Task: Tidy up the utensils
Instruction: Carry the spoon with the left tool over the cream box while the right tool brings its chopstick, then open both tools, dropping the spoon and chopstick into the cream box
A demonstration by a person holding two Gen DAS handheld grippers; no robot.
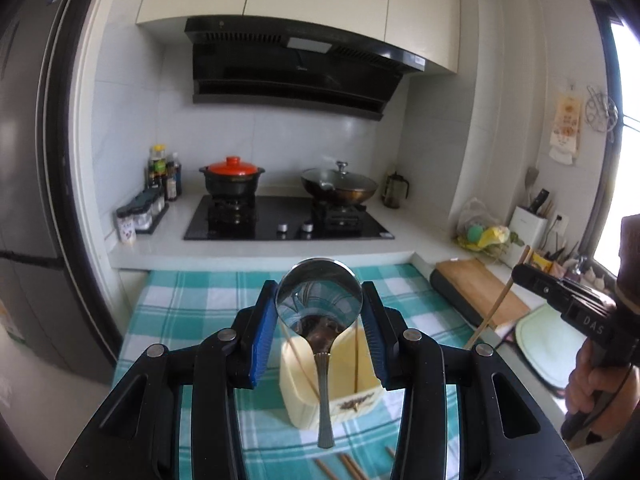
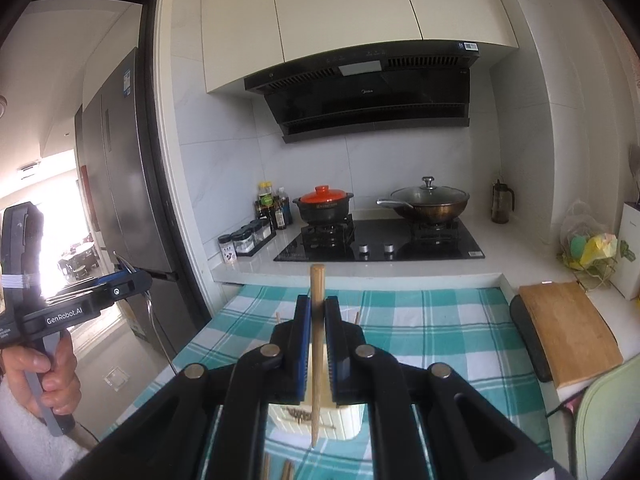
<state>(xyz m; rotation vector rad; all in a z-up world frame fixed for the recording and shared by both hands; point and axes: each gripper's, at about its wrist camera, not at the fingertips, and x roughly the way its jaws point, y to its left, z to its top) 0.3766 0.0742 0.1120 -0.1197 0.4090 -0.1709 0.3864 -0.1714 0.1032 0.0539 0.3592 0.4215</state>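
Left wrist: left tool (image 1: 319, 308) pinches spoon (image 1: 320, 300); right tool (image 2: 317, 332) pinches chopstick (image 2: 317, 344), holder (image 2: 344, 420) half-hidden.

Daylight floods both views: a window (image 1: 624, 92) blows out white right of the range hood (image 1: 296, 68), and a doorway (image 2: 60, 232) left of it glares. Fisheye bending curves the edges into dark vignettes. The nearest foreground is soft; the stove (image 2: 380, 240) is sharp.

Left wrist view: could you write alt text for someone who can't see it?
A hand-held left gripper clamps a metal spoon by its bowl, handle hanging down over a cream utensil holder on a teal checked cloth. Behind it is a stove with a red-lidded pot and a wok.
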